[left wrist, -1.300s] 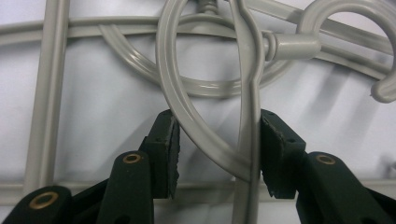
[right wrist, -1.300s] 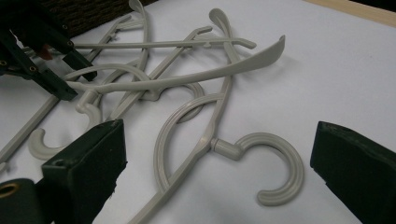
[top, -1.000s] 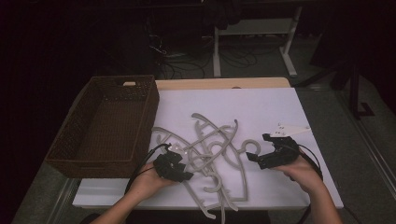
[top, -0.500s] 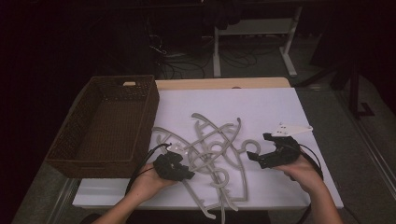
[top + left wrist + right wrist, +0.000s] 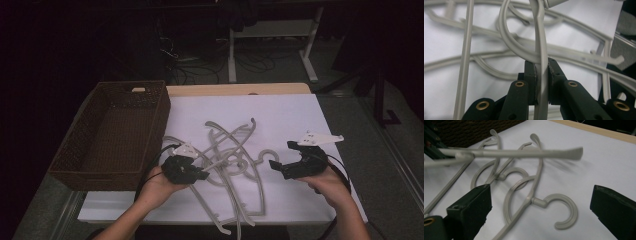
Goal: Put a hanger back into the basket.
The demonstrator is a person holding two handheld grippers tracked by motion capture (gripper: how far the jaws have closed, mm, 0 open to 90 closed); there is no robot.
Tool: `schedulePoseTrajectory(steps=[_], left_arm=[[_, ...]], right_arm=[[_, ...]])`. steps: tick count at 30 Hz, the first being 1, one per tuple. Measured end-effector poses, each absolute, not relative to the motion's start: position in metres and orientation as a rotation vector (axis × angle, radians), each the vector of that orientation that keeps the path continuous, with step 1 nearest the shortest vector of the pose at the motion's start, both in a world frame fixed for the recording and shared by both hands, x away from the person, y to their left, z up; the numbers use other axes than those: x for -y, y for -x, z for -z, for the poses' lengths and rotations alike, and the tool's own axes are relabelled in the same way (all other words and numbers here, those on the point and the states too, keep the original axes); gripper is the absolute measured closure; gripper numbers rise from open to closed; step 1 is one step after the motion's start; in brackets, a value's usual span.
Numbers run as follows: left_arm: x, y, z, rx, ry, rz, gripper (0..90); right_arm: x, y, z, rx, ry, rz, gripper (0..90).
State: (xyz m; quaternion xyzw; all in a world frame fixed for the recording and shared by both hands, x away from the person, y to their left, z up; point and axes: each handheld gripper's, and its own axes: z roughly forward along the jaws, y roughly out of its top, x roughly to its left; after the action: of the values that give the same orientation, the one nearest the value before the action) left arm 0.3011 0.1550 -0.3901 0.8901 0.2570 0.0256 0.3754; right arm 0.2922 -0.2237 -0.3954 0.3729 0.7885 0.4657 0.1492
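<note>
The left gripper point(image 5: 541, 75) is pinching one grey hanger point(image 5: 541, 45) to free it from the tangle — the right gripper point(image 5: 286, 161), jaws spread, is waiting beside a hook point(image 5: 564, 210).

Dim room, brightly lit white sheet point(image 5: 280, 115); close hanger arm point(image 5: 524, 153) blurred (soft shadows).

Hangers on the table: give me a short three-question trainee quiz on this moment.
1. True or false: the left tool is shut on a hanger.
2. The right tool is: A open, B shut on a hook.
3. Fill in: left of the white sheet stands a brown ___.

Key: 1 true. 2 A, its jaws stand wide apart over a hook. 3 basket.
</note>
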Motion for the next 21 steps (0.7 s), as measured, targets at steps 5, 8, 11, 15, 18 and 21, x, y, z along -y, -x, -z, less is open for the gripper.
schedulePoseTrajectory(steps=[5,8,11,15,18,21], left_arm=[[-0.159,-0.313,0.366,-0.67,-2.229,-0.07,80.9],[-0.162,-0.321,0.347,-0.669,-2.206,-0.082,81.0],[-0.168,-0.328,0.325,-0.669,-2.172,-0.092,81.3],[-0.179,-0.337,0.297,-0.685,-2.136,-0.099,81.4],[-0.191,-0.342,0.277,-0.684,-2.124,-0.111,81.4],[-0.206,-0.346,0.257,-0.689,-2.116,-0.166,81.4]], right_arm=[[0.231,-0.287,0.4,-2.24,-1.097,-1.343,4.3],[0.23,-0.283,0.406,-2.263,-1.092,-1.333,4.3],[0.227,-0.284,0.409,-2.28,-1.084,-1.328,4.3],[0.223,-0.286,0.411,-2.296,-1.067,-1.333,4.3],[0.221,-0.287,0.413,-2.305,-1.062,-1.334,4.3],[0.22,-0.287,0.414,-2.308,-1.066,-1.331,4.3]])
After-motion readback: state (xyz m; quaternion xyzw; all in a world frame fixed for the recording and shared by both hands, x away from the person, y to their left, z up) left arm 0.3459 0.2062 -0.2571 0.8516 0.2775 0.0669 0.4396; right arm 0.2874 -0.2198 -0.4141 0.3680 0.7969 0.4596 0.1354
